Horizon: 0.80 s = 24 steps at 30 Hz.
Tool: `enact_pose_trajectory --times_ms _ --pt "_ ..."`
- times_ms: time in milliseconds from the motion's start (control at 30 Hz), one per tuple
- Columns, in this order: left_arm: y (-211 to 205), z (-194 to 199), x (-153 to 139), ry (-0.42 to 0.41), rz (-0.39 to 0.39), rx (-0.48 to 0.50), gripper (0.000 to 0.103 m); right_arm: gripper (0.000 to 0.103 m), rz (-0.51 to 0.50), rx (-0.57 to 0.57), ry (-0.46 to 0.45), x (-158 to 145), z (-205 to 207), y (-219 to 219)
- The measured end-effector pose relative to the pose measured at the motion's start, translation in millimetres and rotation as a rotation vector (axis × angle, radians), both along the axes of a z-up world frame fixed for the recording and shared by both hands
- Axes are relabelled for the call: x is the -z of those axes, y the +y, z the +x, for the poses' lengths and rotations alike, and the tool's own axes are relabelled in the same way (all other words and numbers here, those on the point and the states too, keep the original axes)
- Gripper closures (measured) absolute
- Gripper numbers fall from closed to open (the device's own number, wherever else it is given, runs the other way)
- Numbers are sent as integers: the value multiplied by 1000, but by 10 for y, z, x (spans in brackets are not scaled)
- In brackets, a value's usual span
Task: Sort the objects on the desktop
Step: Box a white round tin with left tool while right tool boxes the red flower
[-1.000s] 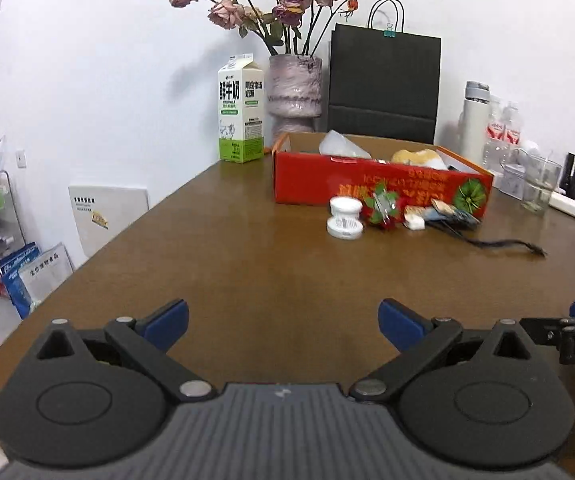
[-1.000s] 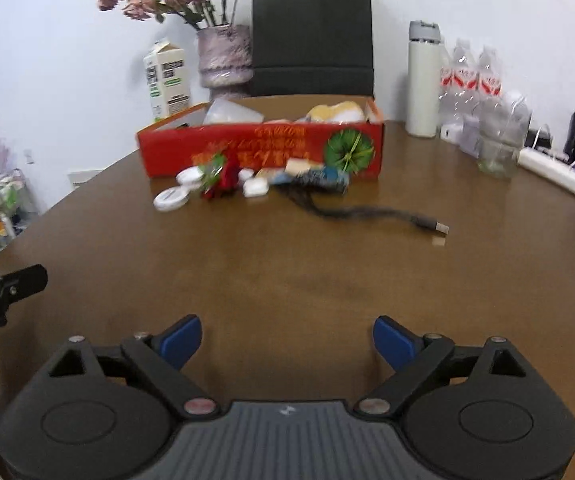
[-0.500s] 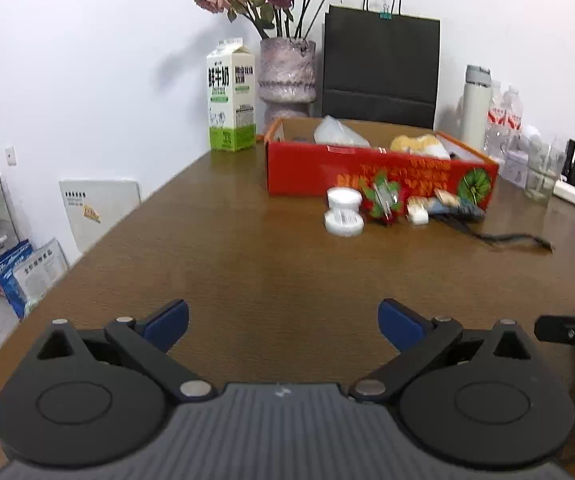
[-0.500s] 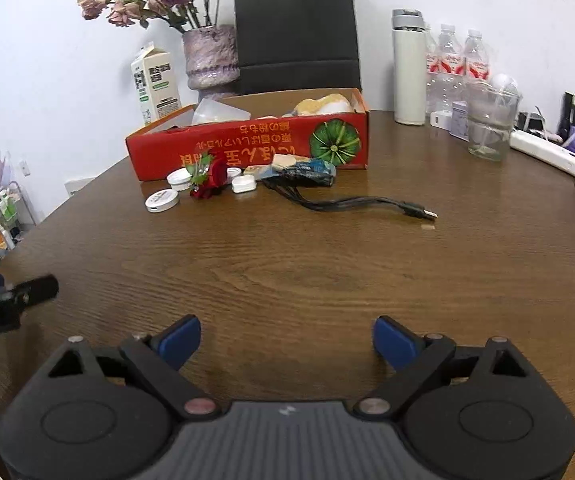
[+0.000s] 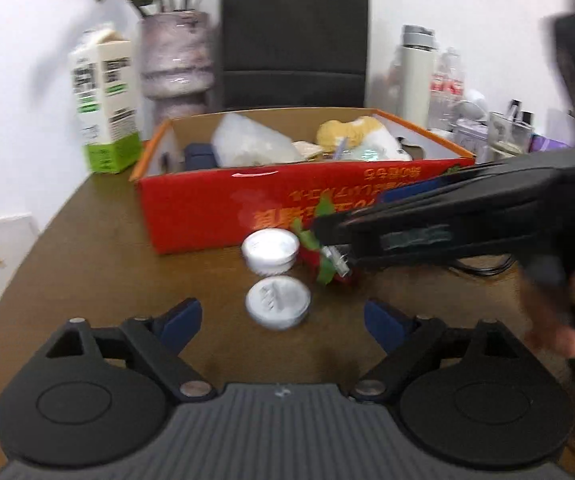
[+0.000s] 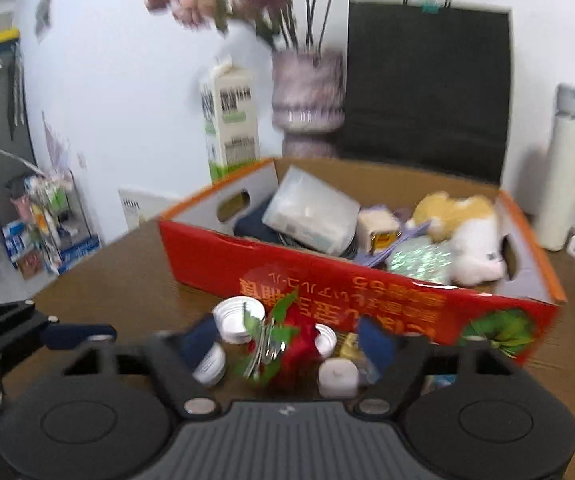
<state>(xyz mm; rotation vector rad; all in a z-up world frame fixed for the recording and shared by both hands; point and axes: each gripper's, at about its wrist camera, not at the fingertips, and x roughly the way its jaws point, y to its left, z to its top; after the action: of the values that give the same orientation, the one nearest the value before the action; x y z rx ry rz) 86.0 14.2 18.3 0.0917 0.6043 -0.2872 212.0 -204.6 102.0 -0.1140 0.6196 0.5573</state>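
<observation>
Both grippers' jaws gape wide. The right gripper [image 6: 287, 340] frames a red artificial rose [image 6: 283, 346] at lower centre, on the brown wooden counter [image 6: 119, 280] before a red cardboard box [image 6: 327, 280]. The left gripper [image 5: 283, 316] frames a round white lid [image 5: 278, 301].

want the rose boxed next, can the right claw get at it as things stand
Probably yes: the right claw is open with the red rose between its fingers, nothing in between, though white caps crowd close beside it.
</observation>
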Motion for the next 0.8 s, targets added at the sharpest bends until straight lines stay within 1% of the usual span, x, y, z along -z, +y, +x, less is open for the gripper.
enact_pose_trajectory --times_ms 33,67,133,200,267,333,400,433,500,567,667,733,800 --pt "-12 51 16 -8 2 10 18 60 -16 -6 12 43 61 50" --pt "-24 98 27 -7 12 -2 22 68 -27 -4 18 78 87 81" --pt "-34 180 62 20 29 -21 46 72 -13 2 17 103 58 55" --pt "20 218 118 56 -2 -32 62 75 17 15 17 56 -38 -57" --pt "76 163 119 46 -30 -49 63 75 53 31 3 -64 -170 -274" --pt "150 78 83 46 -91 -61 63 75 95 52 -16 -188 -329 -515" --pt "174 -25 24 34 -116 -73 63 75 145 78 -23 -276 -494 -759" --pt "171 -116 -44 15 -122 -84 63 75 166 95 -21 -311 -571 -870" --pt "171 -252 -217 -28 -154 -72 63 75 194 127 -33 -397 -709 -1051" --pt "203 -349 -467 -90 -194 -53 63 75 209 156 -67 -536 -771 -1167" --pt "275 -285 -836 -157 -213 -48 63 75 271 167 -123 -826 -764 -1313" --pt "291 -164 -1035 -185 -196 -49 63 75 294 165 -154 -1007 -677 -1332" --pt "325 77 -1195 -173 -186 -36 63 75 289 161 -171 -1159 -520 -1290"
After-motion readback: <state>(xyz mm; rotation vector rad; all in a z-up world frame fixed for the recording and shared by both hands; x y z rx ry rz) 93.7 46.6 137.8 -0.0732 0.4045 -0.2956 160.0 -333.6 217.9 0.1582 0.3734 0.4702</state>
